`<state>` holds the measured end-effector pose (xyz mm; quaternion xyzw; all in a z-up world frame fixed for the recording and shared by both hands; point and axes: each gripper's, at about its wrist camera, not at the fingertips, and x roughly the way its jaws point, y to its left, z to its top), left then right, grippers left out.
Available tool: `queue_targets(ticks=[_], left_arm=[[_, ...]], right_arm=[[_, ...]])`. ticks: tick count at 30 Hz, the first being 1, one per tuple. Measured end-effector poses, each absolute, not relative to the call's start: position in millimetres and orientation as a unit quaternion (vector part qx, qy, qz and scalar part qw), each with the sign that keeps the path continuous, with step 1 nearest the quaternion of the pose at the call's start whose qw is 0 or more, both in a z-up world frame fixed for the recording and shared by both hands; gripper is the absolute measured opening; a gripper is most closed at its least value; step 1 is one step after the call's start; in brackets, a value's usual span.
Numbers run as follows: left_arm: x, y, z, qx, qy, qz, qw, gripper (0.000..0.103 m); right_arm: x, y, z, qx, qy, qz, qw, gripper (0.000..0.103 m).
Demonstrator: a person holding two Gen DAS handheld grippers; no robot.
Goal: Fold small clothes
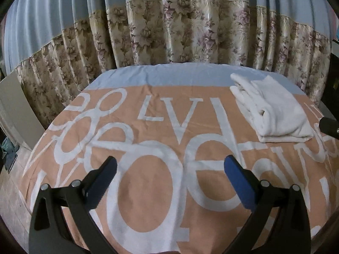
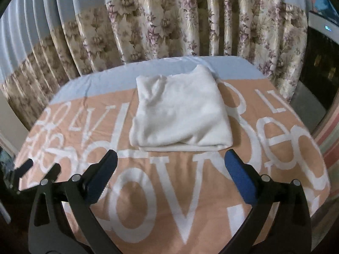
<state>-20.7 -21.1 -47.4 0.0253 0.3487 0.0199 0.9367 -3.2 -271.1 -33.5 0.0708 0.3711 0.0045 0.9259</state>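
Folded white garment lying toward the far end of peach cover, printed with large white letters, "LV" legible. Left gripper and right gripper both spread apart, empty, hovering above the cover, short of the garment.

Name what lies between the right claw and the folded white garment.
Only bare peach lettered bedcover separates the open right claw from the folded white garment, seen in the right wrist view.

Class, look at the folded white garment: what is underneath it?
The folded white garment lies on the peach lettered bedspread, overlapping its pale blue band. The lettering directly beneath it is covered.
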Motion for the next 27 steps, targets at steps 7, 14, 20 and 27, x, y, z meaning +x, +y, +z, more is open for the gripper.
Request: queue_targets(ticks=[7, 14, 20, 27], left_arm=[[-16.4, -17.7, -42.4, 0.014, 0.35, 0.009, 0.937, 0.101], [-14.3, -20.5, -46.2, 0.014, 0.362, 0.011, 0.932, 0.101], [-11.2, -16.2, -46.1, 0.003, 0.363, 0.014, 0.932, 0.101], [-7.1, -12.5, -46.4, 0.005, 0.364, 0.021, 0.931, 0.101]], right_arm=[[0.7, -258.5, -41.0, 0.044, 0.375, -0.007, 0.926, 0.1], [0.0, -256.2, -44.9, 0.031, 0.374, -0.007, 0.927, 0.1], [-0.1, -256.4, -46.7, 0.031, 0.376, -0.007, 0.926, 0.1], [-0.1, -257.3, -46.8, 0.032, 0.376, -0.006, 0.926, 0.1]])
